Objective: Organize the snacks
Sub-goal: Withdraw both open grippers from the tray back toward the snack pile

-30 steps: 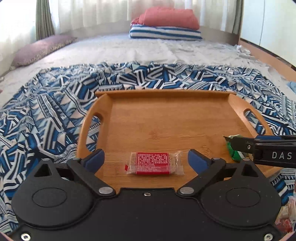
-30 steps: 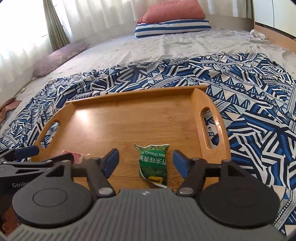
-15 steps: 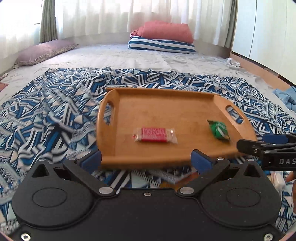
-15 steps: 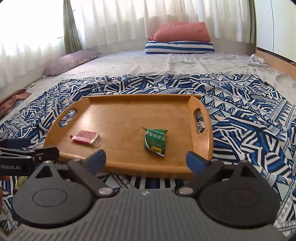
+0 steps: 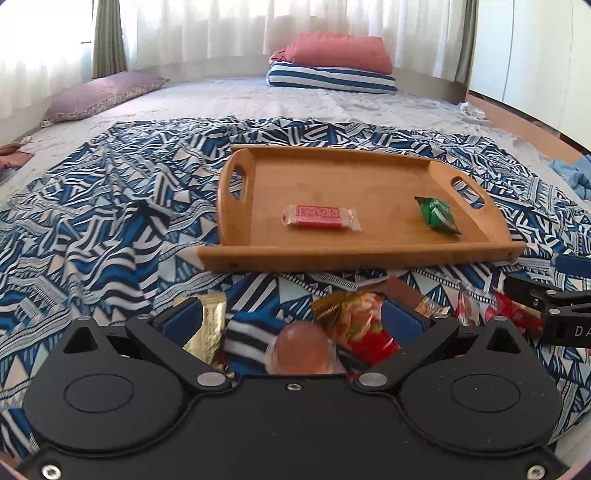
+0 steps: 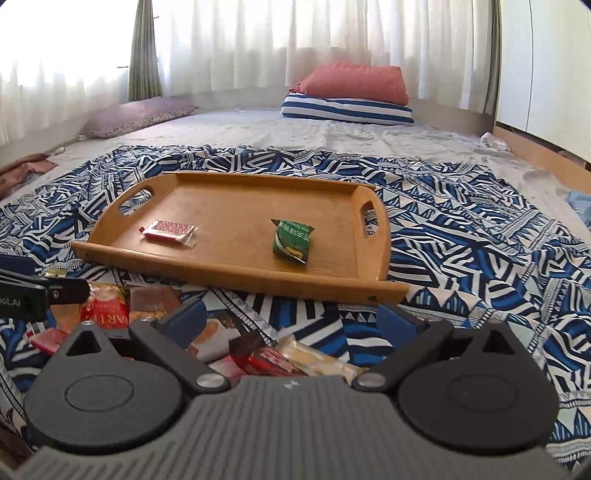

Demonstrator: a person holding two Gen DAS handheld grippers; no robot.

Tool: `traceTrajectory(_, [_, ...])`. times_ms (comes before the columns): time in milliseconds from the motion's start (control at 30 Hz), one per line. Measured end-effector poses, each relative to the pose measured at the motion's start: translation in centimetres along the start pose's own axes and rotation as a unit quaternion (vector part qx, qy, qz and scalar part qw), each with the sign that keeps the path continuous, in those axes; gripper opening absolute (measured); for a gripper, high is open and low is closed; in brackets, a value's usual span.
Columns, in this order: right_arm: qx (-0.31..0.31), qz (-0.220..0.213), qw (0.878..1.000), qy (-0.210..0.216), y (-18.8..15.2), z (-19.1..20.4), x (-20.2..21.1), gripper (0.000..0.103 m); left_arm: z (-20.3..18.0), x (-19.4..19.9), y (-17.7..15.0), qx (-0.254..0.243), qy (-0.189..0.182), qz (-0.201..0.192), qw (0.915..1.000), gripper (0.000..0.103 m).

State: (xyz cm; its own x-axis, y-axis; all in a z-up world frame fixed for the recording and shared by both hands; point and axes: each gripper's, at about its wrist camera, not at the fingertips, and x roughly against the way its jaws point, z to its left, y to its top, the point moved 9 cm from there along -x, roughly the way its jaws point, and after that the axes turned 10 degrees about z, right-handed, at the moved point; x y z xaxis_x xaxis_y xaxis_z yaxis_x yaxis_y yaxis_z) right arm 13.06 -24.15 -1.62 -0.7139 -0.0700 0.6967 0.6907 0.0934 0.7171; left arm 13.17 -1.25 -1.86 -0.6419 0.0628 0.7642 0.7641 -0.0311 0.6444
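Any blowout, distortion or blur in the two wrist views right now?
Left wrist: window blown white top left, straight tray edge barely bowed, round brown snack by the gripper soft. Right wrist: curtains overexposed, fisheye bends the wardrobe, tray snacks sharp.

Snack pile (image 5: 354,325) partly hidden behind left tool (image 5: 291,325).

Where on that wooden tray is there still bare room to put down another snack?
The tray is bare between the red packet and the green packet, and along its whole far half. In front of it the blanket is crowded with loose snacks, under both open grippers.
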Motion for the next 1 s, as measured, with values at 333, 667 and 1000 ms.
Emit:
traceTrajectory(333, [-0.007, 0.008, 1.000, -0.022, -2.6, -1.2, 0.7, 0.103, -0.3, 1.1, -4.8, 0.018, 0.022, 0.006, 0.9996, 0.103])
traceTrajectory(667, [-0.027, 0.029, 0.999, -0.027, -4.1, -2.2, -0.2, 0.103, -0.1, 0.6, -7.0, 0.015, 0.022, 0.022, 0.9994, 0.103])
traceTrajectory(1000, [-0.028, 0.031, 0.999, -0.032, -4.0, -2.4, -0.8, 0.103, -0.8, 0.2, -7.1, -0.003, 0.024, 0.016, 0.9996, 0.099])
